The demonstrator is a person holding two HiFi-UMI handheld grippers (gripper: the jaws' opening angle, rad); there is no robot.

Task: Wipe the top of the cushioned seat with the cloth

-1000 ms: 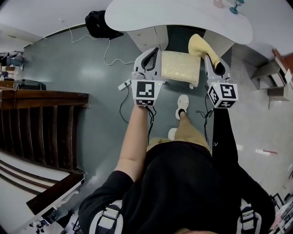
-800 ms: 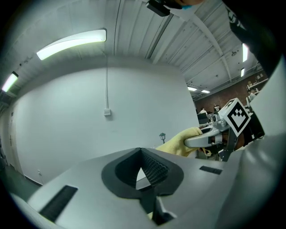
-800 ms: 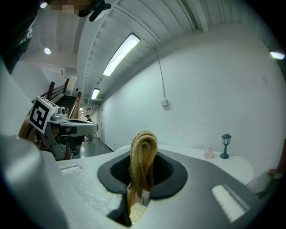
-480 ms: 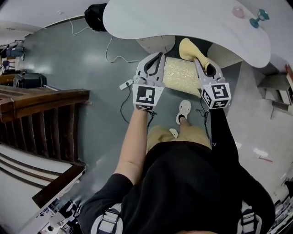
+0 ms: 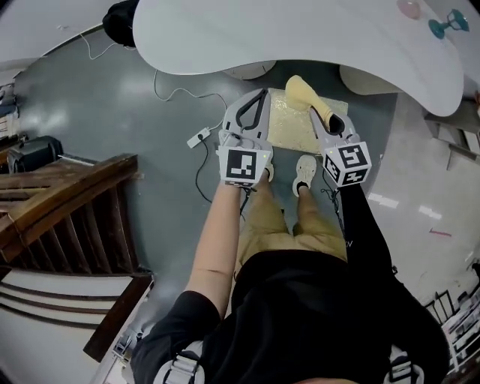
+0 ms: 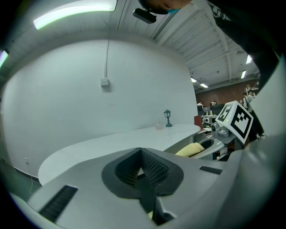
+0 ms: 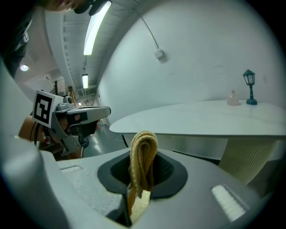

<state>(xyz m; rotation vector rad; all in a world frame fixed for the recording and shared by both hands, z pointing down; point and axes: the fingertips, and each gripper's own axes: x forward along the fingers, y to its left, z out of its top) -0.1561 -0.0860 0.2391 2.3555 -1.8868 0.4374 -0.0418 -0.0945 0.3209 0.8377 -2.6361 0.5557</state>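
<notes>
Over the last second both tools have drawn in over the cushioned seat [image 5: 289, 131], and the person's shoes [image 5: 304, 171] have stepped up to its near edge, just behind the two tools. The right tool [image 5: 318, 114] is clamped on the yellow cloth [image 5: 304, 90]. In the right gripper view the cloth [image 7: 143, 154] stands up between the ribbed pads of that tool [image 7: 142, 179] as a folded roll. In the head view the cloth reaches forward past the tips, over the far right part of the seat; whether it touches the cushion cannot be told. The left tool [image 5: 259, 94] is beside the right one, to its left, over the seat's left edge. Its jaws are together with nothing between them, as the left gripper view shows where the pads of the tool [image 6: 142, 153] meet. Ahead of and above both tools spreads the white table [image 5: 300, 30]. On its top, far to the right of the tools, stand a small teal lamp figure [image 5: 442, 26] and a pink item [image 5: 409, 9].
</notes>
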